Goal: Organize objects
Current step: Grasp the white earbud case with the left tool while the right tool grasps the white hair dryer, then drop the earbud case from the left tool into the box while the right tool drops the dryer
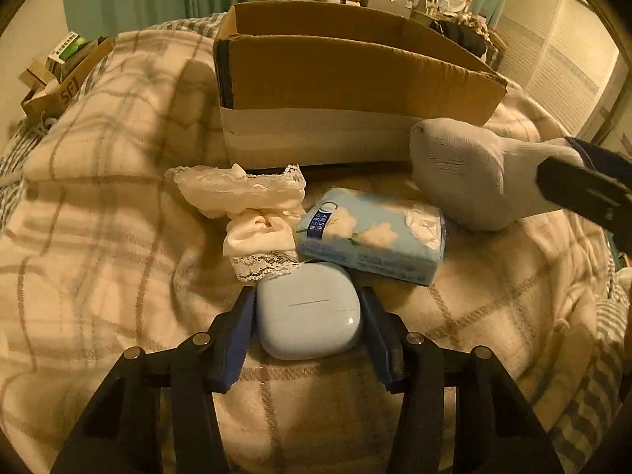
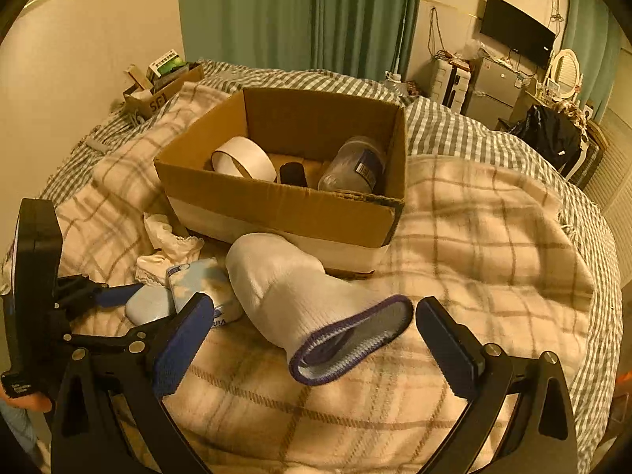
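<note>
Left gripper [image 1: 308, 330] open around earbud case [image 1: 309, 311]; right gripper [image 2: 314, 341] open around sock [image 2: 300, 296].

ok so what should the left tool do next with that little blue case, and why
Probably close the left tool on the light blue case. Its fingers already stand on either side of the case, which lies on the blanket, with small gaps showing, so nothing is gripped yet. Once held, it could go into the cardboard box just beyond.
</note>
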Demonstrator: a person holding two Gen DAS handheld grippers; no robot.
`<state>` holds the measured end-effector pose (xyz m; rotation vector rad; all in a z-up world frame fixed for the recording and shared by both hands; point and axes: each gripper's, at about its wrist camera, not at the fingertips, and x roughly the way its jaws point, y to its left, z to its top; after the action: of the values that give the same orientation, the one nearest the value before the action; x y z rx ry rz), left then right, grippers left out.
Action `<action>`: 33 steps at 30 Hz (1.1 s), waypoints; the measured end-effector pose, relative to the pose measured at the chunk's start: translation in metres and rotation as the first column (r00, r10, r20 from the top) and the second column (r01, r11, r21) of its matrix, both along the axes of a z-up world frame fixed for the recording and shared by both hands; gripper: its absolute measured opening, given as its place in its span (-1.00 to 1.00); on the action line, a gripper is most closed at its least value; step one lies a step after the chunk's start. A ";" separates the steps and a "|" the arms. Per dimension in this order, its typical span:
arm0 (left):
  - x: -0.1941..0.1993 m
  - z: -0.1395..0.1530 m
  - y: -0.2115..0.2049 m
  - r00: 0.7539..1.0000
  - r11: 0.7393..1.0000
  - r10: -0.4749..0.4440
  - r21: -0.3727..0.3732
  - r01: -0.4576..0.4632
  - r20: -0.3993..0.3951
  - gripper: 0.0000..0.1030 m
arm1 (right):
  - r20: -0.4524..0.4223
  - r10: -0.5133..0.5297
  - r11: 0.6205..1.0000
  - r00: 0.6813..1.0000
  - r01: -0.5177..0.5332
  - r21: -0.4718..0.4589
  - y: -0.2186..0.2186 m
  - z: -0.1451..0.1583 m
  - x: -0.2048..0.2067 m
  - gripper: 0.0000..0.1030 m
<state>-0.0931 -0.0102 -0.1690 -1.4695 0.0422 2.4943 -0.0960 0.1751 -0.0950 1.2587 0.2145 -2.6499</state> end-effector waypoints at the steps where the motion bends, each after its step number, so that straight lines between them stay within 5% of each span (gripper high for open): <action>1: 0.000 0.000 -0.002 1.000 1.000 0.006 0.013 -0.006 0.002 0.03 | 0.005 0.003 1.000 1.000 -0.003 0.002 -0.001 -0.001 -0.001 0.99; 12: 0.018 0.040 -0.014 0.995 0.998 0.045 0.044 -0.041 -0.091 0.02 | 0.111 0.007 0.999 0.994 -0.011 0.032 -0.010 -0.033 -0.031 0.94; 17: 0.021 0.044 -0.016 0.995 0.998 0.047 0.045 -0.044 -0.088 0.02 | 0.107 0.053 0.998 0.993 -0.055 0.019 -0.015 -0.031 -0.026 0.14; 22: 0.019 0.051 -0.019 0.994 0.998 0.058 0.042 -0.054 -0.093 0.02 | 0.065 0.083 0.994 0.994 -0.088 0.069 -0.024 -0.024 -0.016 -0.21; 33: 0.034 0.092 -0.013 0.984 0.997 0.053 0.061 -0.043 -0.171 0.02 | -0.046 0.083 0.995 0.996 -0.080 0.052 -0.017 0.022 0.018 -0.40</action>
<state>-0.0589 -0.0229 -0.0766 -1.2435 -0.0332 2.6329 -0.0783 0.1583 -0.0726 1.1753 0.3347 -2.6224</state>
